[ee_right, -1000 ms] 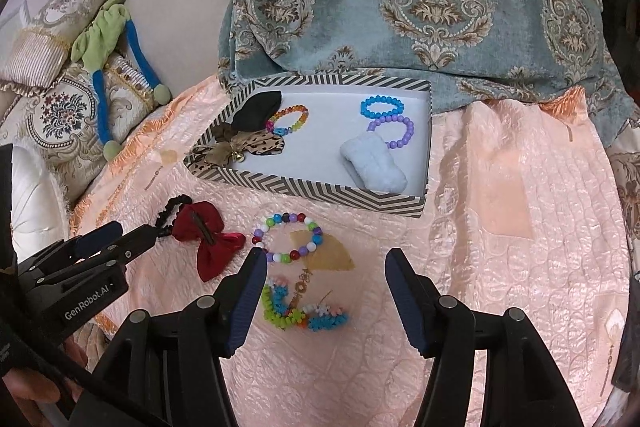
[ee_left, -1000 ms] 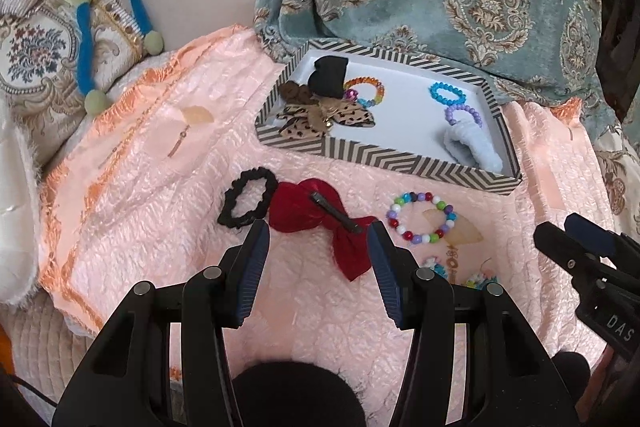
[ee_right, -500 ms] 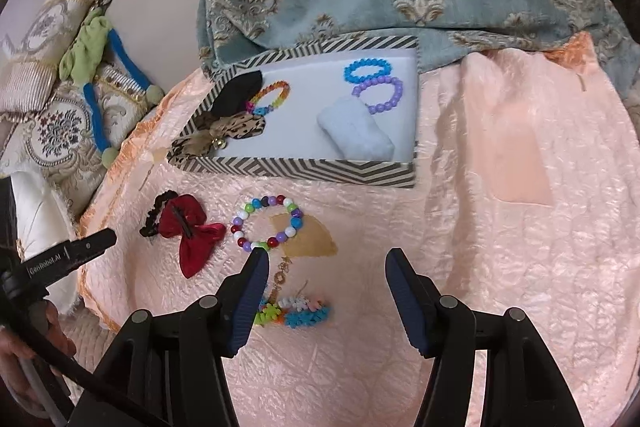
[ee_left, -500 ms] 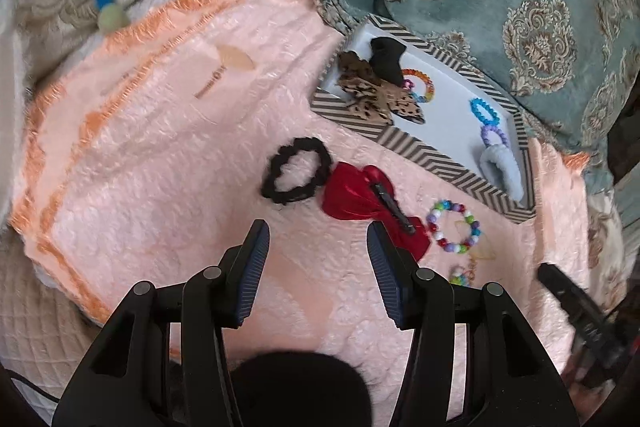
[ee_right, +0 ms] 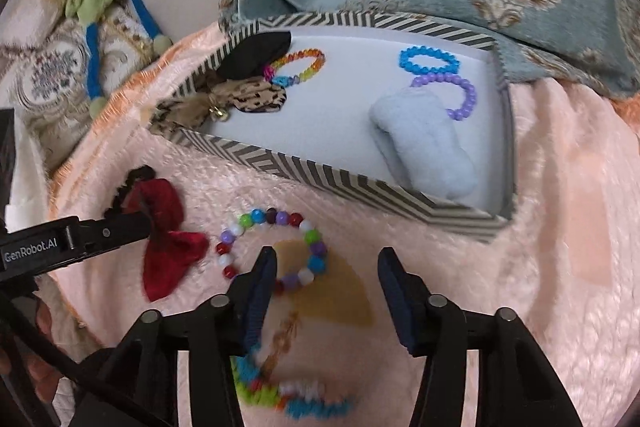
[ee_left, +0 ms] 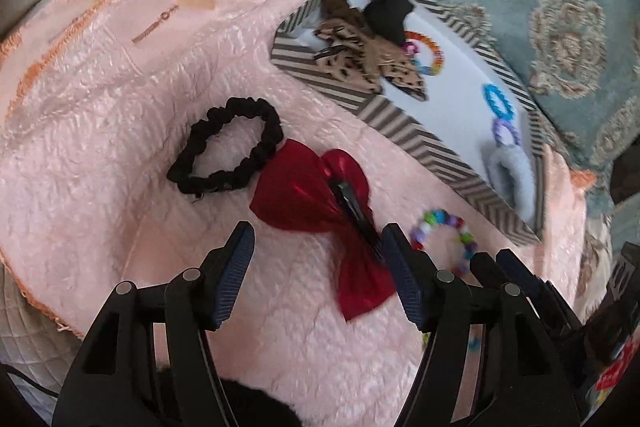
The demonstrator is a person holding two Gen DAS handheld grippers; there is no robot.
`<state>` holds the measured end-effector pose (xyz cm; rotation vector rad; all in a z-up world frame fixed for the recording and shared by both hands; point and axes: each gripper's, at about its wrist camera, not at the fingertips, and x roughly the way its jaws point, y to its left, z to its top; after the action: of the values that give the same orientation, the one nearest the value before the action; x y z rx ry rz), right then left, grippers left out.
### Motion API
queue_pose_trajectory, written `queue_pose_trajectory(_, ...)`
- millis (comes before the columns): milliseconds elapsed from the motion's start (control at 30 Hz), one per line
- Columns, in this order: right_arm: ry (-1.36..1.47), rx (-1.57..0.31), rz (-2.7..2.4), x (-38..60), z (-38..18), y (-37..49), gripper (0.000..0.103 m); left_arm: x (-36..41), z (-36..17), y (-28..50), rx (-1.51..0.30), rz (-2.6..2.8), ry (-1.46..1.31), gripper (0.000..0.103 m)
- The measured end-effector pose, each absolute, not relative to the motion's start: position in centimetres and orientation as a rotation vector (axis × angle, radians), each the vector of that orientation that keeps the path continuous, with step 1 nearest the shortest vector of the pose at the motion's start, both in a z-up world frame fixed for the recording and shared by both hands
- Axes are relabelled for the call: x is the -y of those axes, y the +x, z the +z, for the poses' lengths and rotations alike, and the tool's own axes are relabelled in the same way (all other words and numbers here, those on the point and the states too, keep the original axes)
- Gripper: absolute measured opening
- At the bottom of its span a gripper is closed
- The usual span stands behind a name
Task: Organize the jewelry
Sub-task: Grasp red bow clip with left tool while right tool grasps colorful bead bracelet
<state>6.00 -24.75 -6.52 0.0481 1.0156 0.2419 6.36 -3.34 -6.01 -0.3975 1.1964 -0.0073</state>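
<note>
Red satin bow hair clip (ee_left: 320, 203) lies loose on the peach quilted bedspread (ee_left: 120, 131), touching the black fabric scrunchie (ee_left: 228, 147). The left tool (ee_left: 316, 247) hangs just above the bow, its jaws having just spread wide, nothing pinched yet. Beside it, the multicoloured round-bead bracelet (ee_right: 276, 251) sits under the right tool (ee_right: 328, 267), whose jaws have just been narrowing around the bracelet's near edge without gripping it. A bright spiky-bead bracelet (ee_right: 288, 395) waits nearer the camera. Already inside the chevron-striped white tray (ee_right: 320, 175): leopard-print bow (ee_right: 248, 99), black bow (ee_right: 256, 55), rainbow, blue and purple bracelets, and a pale blue fluffy scrunchie (ee_right: 424, 143). Roughly halfway, I'd judge: four pieces left.
</note>
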Motion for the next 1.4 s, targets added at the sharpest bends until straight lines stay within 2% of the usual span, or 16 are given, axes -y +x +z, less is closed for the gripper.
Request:
queue_pose_trajectory(100,0.031,-1.021,0.244,24.1,-7.9,6.5,0.044,3.3,-7.1,6.9,-1.193,0.013,-0.425,0.066)
queue_pose_trajectory(133,0.012,-0.997,0.241,23.9,-7.9,6.4,0.040,3.4,-7.2,6.9,-1.180,0.018,-0.427,0.066)
queue_pose_trajectory(200,-0.005,-0.992,0.248,23.8,-7.8,6.3,0.022,3.8,-7.2,6.9,-1.156,0.013,-0.402,0.066)
queue_pose_trajectory(233,0.003,-0.993,0.254,23.9,-7.6,6.3,0.011,4.0,-7.2,7.0,-1.151,0.008,-0.385,0.065)
queue_pose_trajectory(267,0.007,-0.996,0.253,24.1,-7.4,6.4,0.009,4.1,-7.1,6.9,-1.144,-0.005,-0.371,0.056)
queue_pose_trajectory(300,0.009,-0.996,0.248,24.2,-7.3,6.3,0.009,4.2,-7.1,6.9,-1.145,-0.028,-0.375,0.035)
queue_pose_trajectory(333,0.021,-0.995,0.242,24.5,-6.9,6.0,0.009,4.1,-7.1,7.0,-1.158,-0.061,-0.388,0.027)
queue_pose_trajectory(400,0.062,-0.983,0.249,25.2,-5.9,5.4,0.009,3.9,-6.7,6.8,-1.171,-0.095,-0.409,0.019)
queue_pose_trajectory(533,0.110,-0.929,0.268,25.8,-3.2,3.5,0.009,3.1,-4.6,5.7,-1.133,-0.122,-0.413,0.010)
queue_pose_trajectory(800,0.121,-0.839,0.278,26.7,1.5,0.9,0.009,2.5,-2.1,3.7,-1.089,-0.170,-0.402,0.007)
queue_pose_trajectory(967,0.140,-0.829,0.285,27.1,2.3,0.2,0.009,2.4,-1.9,3.3,-1.103,-0.148,-0.400,0.008)
queue_pose_trajectory(1033,0.140,-0.835,0.294,27.0,2.1,0.0,0.009,2.0,-2.4,3.0,-1.123,-0.138,-0.438,0.021)
queue_pose_trajectory(1100,0.137,-0.842,0.301,26.8,1.8,0.1,0.009,1.9,-2.9,2.9,-1.132,-0.126,-0.458,0.050)
queue_pose_trajectory(1133,0.140,-0.846,0.304,26.8,1.7,0.2,0.009,1.9,-3.1,2.8,-1.131,-0.121,-0.463,0.053)
queue_pose_trajectory(1233,0.151,-0.854,0.309,27.0,1.4,0.2,0.009,2.2,-4.1,3.1,-1.155,-0.082,-0.470,0.059)
queue_pose_trajectory(1400,0.149,-0.858,0.312,27.1,1.5,0.0,0.009,2.8,-6.9,4.5,-1.194,-0.015,-0.498,0.059)
